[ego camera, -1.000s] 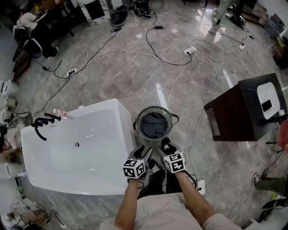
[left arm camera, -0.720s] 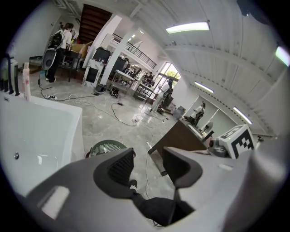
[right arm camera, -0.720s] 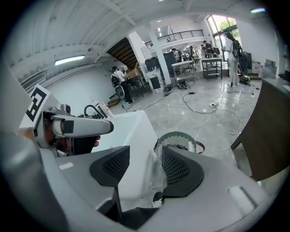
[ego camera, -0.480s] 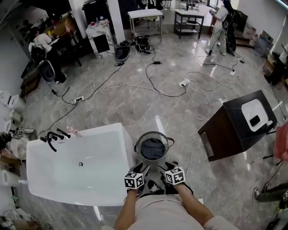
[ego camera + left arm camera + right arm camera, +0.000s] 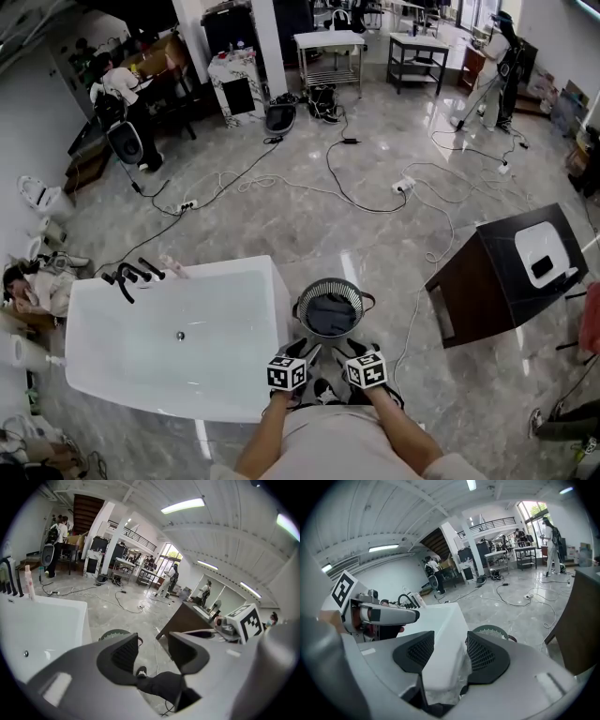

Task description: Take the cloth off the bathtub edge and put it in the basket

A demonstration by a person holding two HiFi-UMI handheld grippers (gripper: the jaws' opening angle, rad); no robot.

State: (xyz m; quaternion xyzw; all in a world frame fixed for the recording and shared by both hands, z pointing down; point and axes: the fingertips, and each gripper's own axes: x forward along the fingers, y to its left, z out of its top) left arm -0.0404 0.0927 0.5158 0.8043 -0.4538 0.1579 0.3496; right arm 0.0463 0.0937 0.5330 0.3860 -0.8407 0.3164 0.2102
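In the head view the dark cloth (image 5: 330, 317) is only a shapeless mass inside the round grey mesh basket (image 5: 307, 296), its folds too small to make out. The basket stands on the glossy grey marble floor (image 5: 309, 225) just beside the near right corner of the white bathtub (image 5: 225, 394). From the left gripper view the basket's inside is hidden behind a jaw, and from the right gripper view only its rim shows. The person's forearms are cut off at the bottom edge. Against a second ago, the head view takes in far more of the room beyond, the cloth lies in the basket as before, and both grippers keep the same gap between their jaws. The left gripper (image 5: 152, 651) has its jaws partly apart with nothing held; only the floor, a black shoe (image 5: 141, 671) and a dark trouser leg show through the gap. The right gripper (image 5: 447, 651) likewise stands partly open and empty, the bathtub's corner showing behind its jaws.
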